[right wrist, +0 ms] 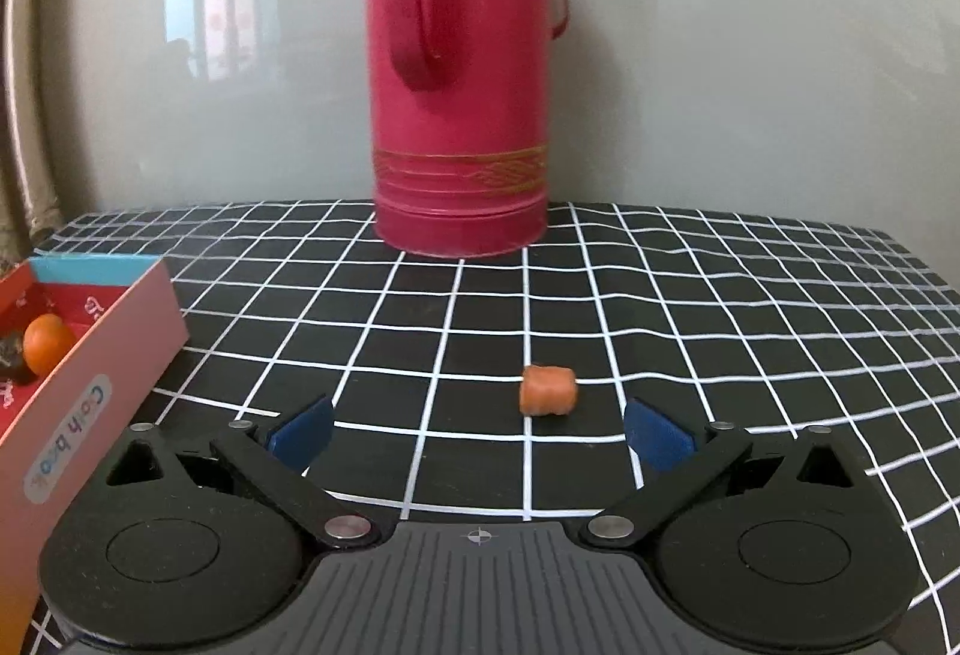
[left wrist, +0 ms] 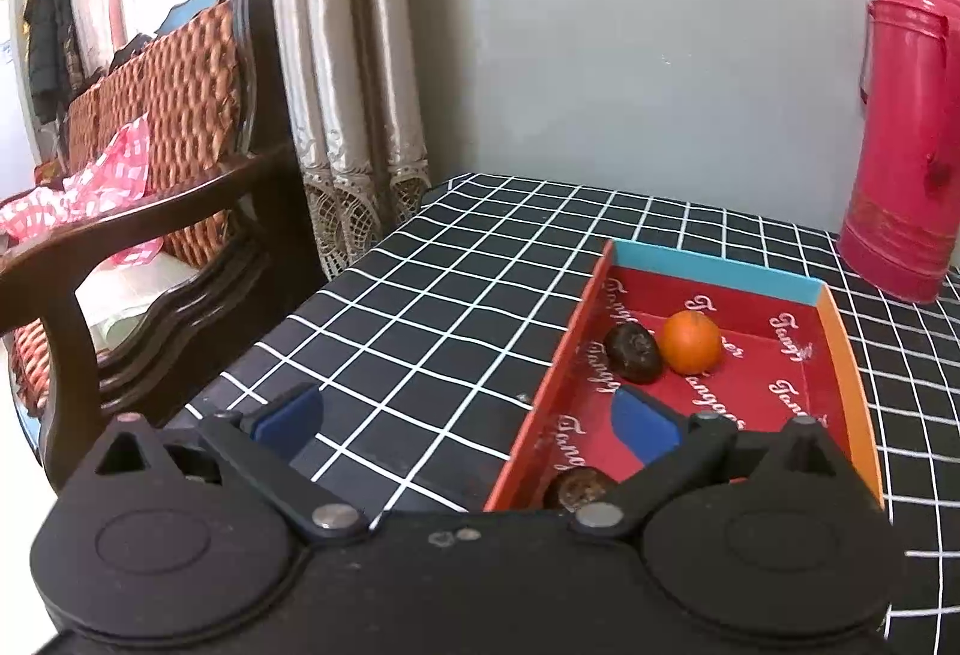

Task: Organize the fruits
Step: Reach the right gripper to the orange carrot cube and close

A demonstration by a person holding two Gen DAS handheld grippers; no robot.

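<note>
A shallow red box [left wrist: 837,349] with a blue far wall lies on the checked tablecloth. In it are an orange [left wrist: 691,342], a dark brown fruit [left wrist: 632,354] touching it, and another dark fruit [left wrist: 579,488] at the near end, partly hidden by my left gripper. My left gripper [left wrist: 465,418] is open and empty, straddling the box's left wall. In the right wrist view the box [right wrist: 90,385] is at the left with the orange [right wrist: 48,352]. A small orange chunk [right wrist: 547,390] lies on the cloth just beyond my open, empty right gripper [right wrist: 480,433].
A tall red thermos [right wrist: 462,73] stands at the back of the table near the wall; it also shows in the left wrist view [left wrist: 906,127]. A dark wooden armchair [left wrist: 150,211] with a woven cushion stands left of the table edge. Curtains [left wrist: 342,55] hang behind.
</note>
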